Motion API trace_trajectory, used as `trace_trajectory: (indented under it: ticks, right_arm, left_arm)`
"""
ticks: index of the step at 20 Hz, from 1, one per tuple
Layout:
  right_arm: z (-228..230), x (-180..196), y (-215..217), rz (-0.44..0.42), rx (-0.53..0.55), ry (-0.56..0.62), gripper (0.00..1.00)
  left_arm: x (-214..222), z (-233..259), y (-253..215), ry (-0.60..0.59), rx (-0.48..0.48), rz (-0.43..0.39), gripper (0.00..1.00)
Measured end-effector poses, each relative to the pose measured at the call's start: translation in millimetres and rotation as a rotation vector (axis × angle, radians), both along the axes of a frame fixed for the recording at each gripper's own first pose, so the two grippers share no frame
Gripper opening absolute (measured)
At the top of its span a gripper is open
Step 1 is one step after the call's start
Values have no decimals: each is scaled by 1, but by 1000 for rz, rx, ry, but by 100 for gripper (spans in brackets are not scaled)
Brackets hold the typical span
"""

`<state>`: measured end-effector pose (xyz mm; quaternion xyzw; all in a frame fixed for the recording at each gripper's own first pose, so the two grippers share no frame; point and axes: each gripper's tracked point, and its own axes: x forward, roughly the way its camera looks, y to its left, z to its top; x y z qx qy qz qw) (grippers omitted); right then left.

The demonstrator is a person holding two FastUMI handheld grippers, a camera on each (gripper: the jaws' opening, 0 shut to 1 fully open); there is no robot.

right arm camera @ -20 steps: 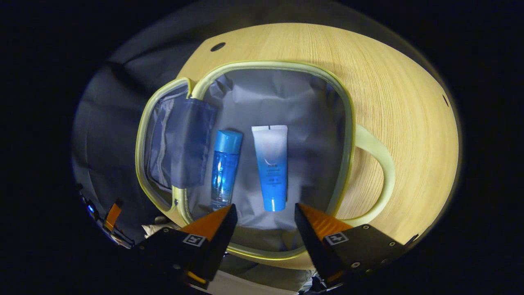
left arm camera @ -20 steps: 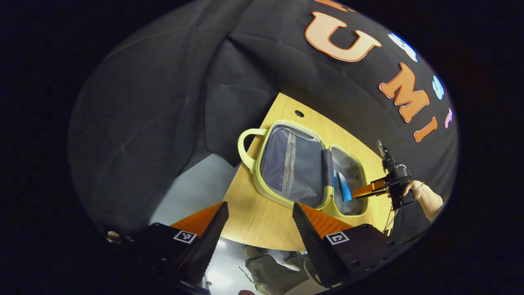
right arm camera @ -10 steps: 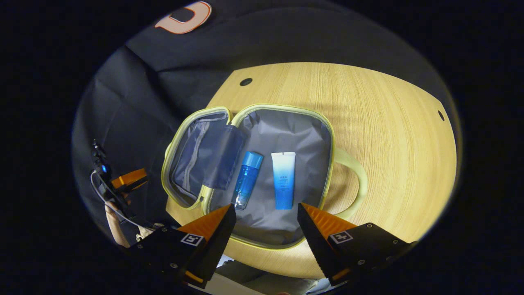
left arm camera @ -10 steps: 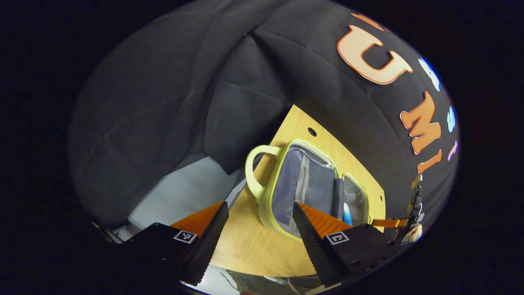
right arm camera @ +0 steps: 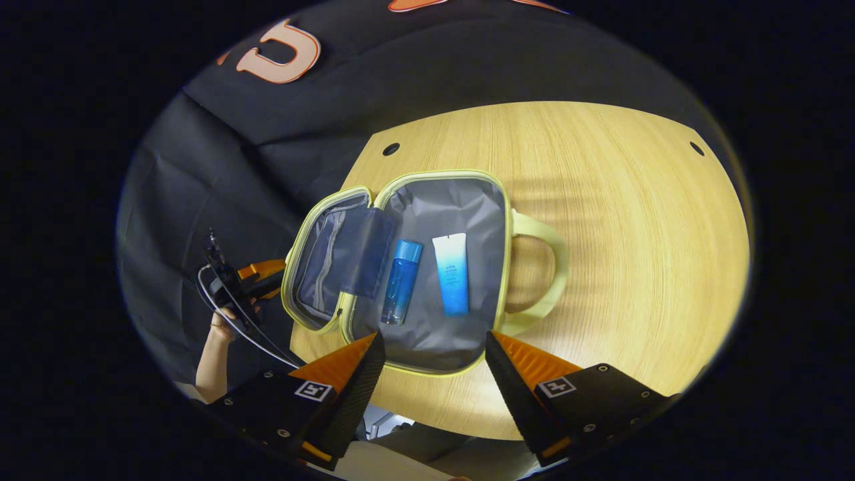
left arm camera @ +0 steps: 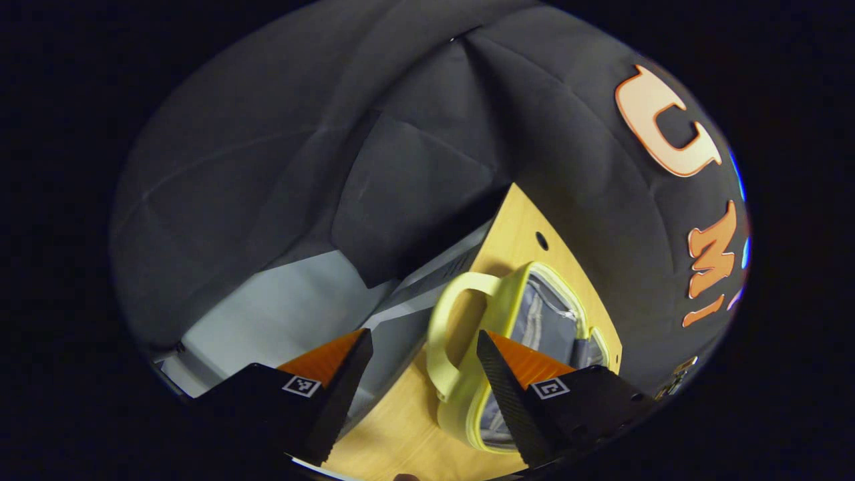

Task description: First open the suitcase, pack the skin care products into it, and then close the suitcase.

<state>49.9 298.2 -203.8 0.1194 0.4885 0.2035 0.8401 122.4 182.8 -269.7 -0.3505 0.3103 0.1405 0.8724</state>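
Open suitcase on the table, bottle and tube lying inside. Left gripper, fingers apart, nears the lid handle; right gripper hovers, fingers apart. Closing calls for folding the lid squarely over.

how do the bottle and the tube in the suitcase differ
The bottle is see-through blue with a solid blue cap at its far end; the tube is opaque, fading from white at its far end to blue at its near end. The bottle is round and narrower; the tube is flat and wider. Both lie side by side, apart, on the grey lining of the open suitcase.
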Motion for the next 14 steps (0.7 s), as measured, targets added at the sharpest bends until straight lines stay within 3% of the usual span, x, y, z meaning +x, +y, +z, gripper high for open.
trace_trajectory:
  ticks: [4, 8, 9, 12, 14]
  right_arm:
    - [1, -2, -18, -54, 24, -13, 96]
    - [1, -7, -38, -78, 21, -19, 96]
    - [2, -7, -43, -88, 21, -19, 96]
    - [2, -6, -50, -116, 46, -14, 96]
    - [3, -5, -55, -121, 50, -22, 96]
  left_arm:
    - [19, -6, -12, -8, -32, -29, 97]
    - [35, -9, -17, -17, -28, -1, 90]
    - [38, -9, -18, -28, -43, 11, 78]
    - [32, -18, -17, 58, -26, 78, 16]
    - [36, -2, -21, 32, 49, 57, 13]
